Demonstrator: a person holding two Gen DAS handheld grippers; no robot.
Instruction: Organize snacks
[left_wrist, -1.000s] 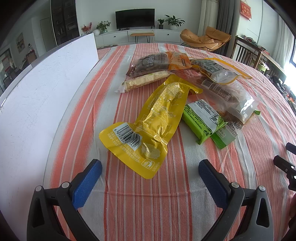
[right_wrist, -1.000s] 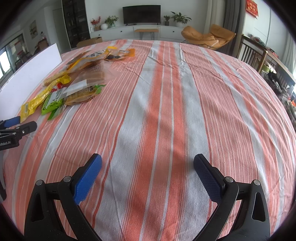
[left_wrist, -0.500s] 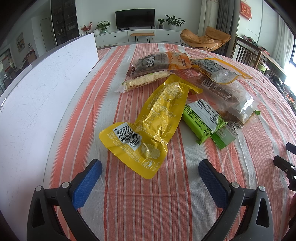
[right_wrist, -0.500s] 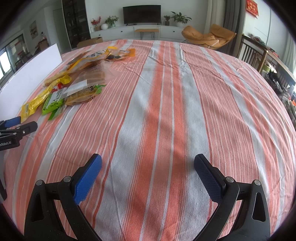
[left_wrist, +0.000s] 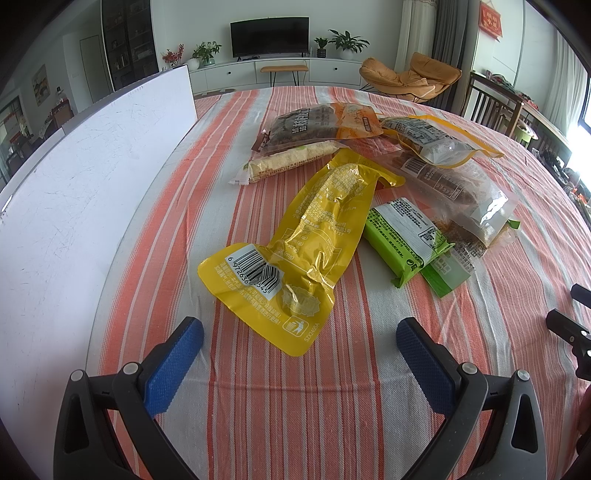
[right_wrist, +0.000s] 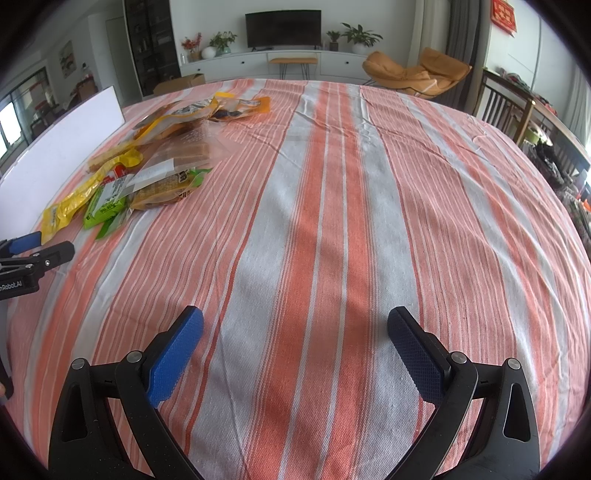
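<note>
The long yellow foil snack pouch (left_wrist: 295, 236) lies mid-frame on the striped bench (left_wrist: 295, 406), just above my left tongs (left_wrist: 299, 354), spread empty. Nothing has shifted; right tongs (right_wrist: 295, 354) gape too, sorting unstarted.

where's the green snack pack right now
In the left wrist view, the green snack pack lies right of centre on the striped tablecloth, just right of the yellow pouch.
</note>
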